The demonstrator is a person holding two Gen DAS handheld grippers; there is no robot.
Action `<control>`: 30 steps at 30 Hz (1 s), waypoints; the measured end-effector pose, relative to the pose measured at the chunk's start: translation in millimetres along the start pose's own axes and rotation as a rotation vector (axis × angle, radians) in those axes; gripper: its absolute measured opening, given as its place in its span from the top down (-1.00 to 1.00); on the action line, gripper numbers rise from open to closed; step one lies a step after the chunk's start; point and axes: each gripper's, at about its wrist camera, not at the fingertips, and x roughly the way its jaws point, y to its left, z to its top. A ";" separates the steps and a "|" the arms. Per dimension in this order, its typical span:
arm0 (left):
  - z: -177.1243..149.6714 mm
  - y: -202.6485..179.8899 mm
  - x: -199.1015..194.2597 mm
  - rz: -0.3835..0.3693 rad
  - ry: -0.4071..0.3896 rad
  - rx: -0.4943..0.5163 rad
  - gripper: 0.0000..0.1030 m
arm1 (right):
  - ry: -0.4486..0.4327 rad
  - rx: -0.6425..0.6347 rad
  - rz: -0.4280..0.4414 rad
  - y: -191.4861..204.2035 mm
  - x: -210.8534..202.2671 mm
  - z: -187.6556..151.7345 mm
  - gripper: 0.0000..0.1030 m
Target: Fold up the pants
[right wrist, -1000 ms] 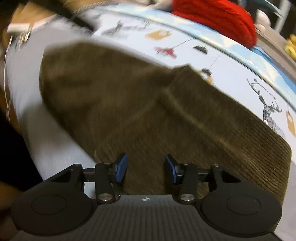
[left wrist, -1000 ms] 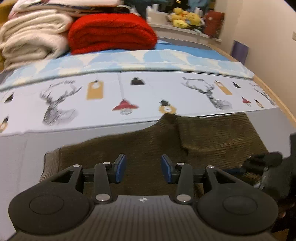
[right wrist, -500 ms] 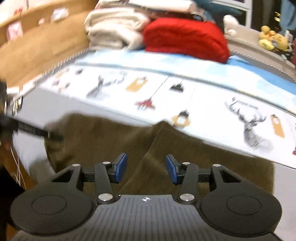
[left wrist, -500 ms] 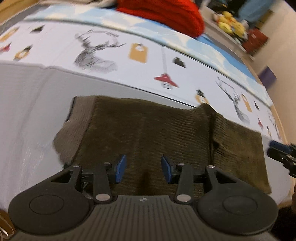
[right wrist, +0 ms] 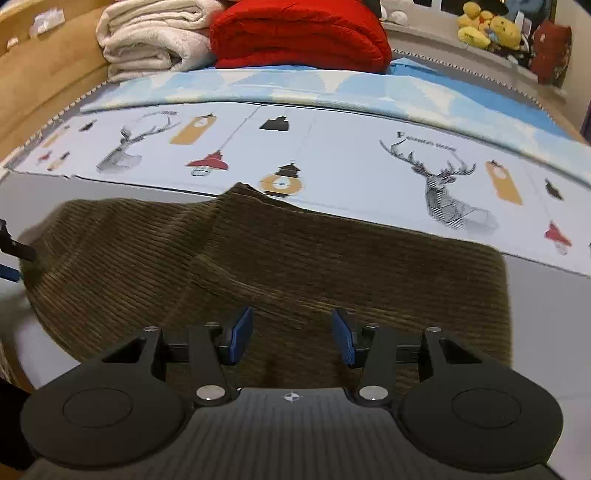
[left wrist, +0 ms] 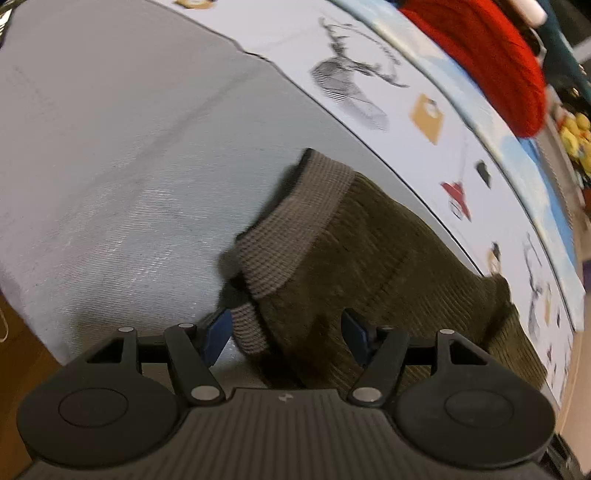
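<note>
The olive corduroy pants (right wrist: 280, 258) are lying folded across the grey sheet (left wrist: 110, 155) at the near edge of the bed, their far fold touching the printed sheet (right wrist: 332, 147) of stags and lanterns. A line of lettering above one stag (right wrist: 443, 184) is too blurred to read. The left gripper (left wrist: 286, 338) is hovering over the ribbed waistband (left wrist: 291, 218) at the pants' left end, its jaws opening, the waistband's corner lying between them unpressed. The right gripper (right wrist: 291, 336) is hanging above the pants' near edge, jaws apart and gripping nothing. A red blanket (right wrist: 299, 33) and cream towels (right wrist: 147, 37) are sitting at the bed's far edge.
</note>
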 end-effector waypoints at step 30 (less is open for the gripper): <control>-63.7 -139.7 -48.3 -0.068 -0.526 0.637 0.50 | -0.093 0.078 -0.051 -17.2 -12.8 6.6 0.04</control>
